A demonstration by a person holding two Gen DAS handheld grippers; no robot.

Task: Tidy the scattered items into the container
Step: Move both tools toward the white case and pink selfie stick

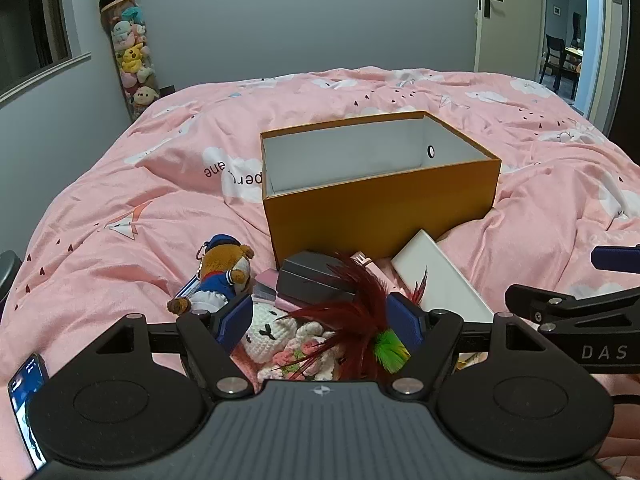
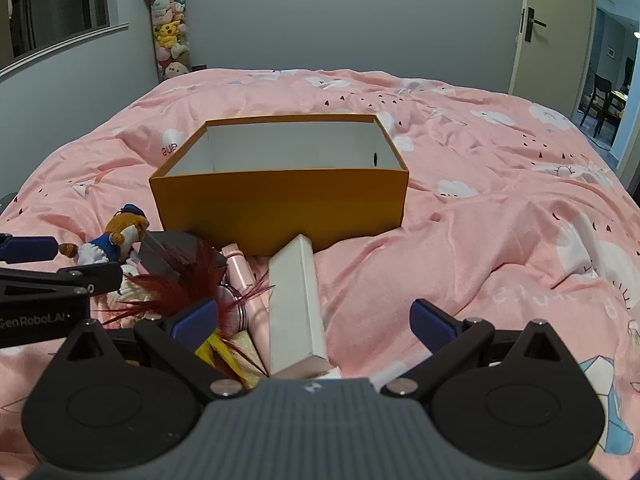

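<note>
An open orange box with a white inside stands on the pink bed. Before it lies a pile: a brown bear doll in blue, a dark grey box, a white crochet doll, a dark red feather toy, a pink tube and a long white box. My left gripper is open around the crochet doll and feathers. My right gripper is open around the white box.
The pink duvet is rumpled all round. A tall tube of plush toys stands in the far left corner. A door is open at the right. A phone shows at the lower left.
</note>
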